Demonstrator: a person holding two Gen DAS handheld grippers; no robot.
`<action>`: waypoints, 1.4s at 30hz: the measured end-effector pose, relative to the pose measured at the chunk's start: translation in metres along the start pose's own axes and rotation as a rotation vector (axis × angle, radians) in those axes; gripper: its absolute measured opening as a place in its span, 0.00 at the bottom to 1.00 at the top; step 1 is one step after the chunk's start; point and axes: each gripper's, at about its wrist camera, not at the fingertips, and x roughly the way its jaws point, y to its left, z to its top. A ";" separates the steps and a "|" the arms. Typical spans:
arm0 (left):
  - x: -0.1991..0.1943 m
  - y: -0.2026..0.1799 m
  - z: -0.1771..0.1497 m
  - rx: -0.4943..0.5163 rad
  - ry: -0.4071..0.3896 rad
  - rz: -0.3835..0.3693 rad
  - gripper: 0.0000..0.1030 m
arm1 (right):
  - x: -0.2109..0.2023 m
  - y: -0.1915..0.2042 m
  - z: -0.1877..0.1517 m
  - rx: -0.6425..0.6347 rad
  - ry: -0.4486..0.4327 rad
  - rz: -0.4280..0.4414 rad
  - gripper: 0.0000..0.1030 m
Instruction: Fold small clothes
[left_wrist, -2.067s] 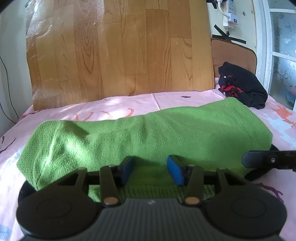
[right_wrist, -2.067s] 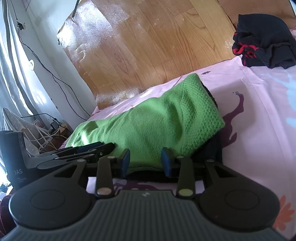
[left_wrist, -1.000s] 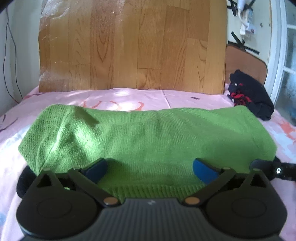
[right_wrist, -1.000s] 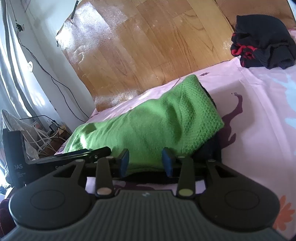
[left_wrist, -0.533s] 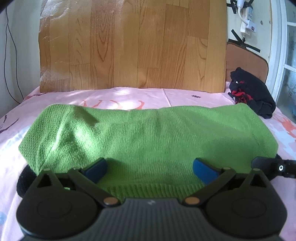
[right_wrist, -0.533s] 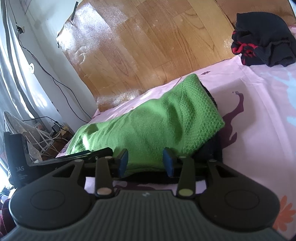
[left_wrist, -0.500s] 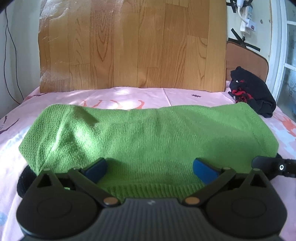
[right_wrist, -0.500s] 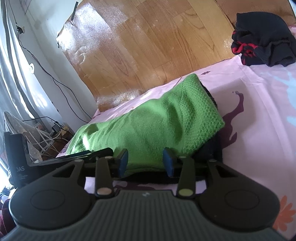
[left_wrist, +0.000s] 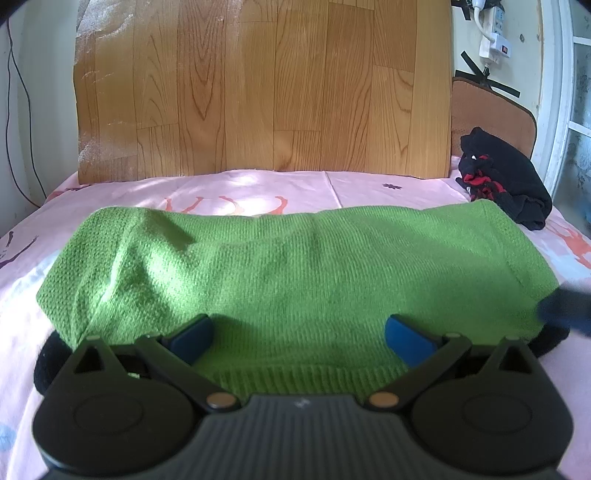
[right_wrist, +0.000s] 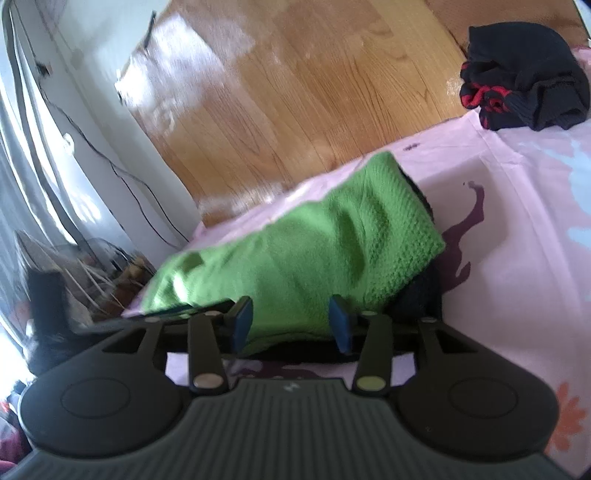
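A green knitted garment (left_wrist: 295, 266) lies folded in a long band across the pink bed sheet (left_wrist: 388, 188), with a dark cloth (right_wrist: 424, 291) showing under its ends. My left gripper (left_wrist: 299, 336) stands wide open over the ribbed near hem, its blue pads apart from the knit. At the garment's right end, my right gripper (right_wrist: 291, 323) has its jaws opening. The green edge lies between them and the pads do not press on it. The right gripper's tip (left_wrist: 565, 310) shows as a dark blur in the left wrist view.
A crumpled black and red garment (left_wrist: 506, 184) lies at the back right of the bed, near a window frame. A wood-pattern board (left_wrist: 258, 92) leans against the wall behind the bed. Cables and clutter (right_wrist: 92, 266) sit beyond the bed's left side.
The left jaws went from narrow to wide about a second ago and have stayed so. The right jaws have spread a little, and the right wrist view has blurred with a slight roll.
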 end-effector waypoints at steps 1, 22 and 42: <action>0.000 0.000 0.000 0.000 0.000 0.001 1.00 | -0.008 -0.003 0.002 0.023 -0.029 0.011 0.52; -0.010 0.030 0.026 -0.129 -0.049 -0.263 0.59 | -0.009 -0.041 0.028 0.233 0.039 -0.203 0.74; -0.023 0.064 0.022 -0.156 -0.057 -0.284 0.27 | 0.028 0.075 0.078 0.012 0.098 0.005 0.23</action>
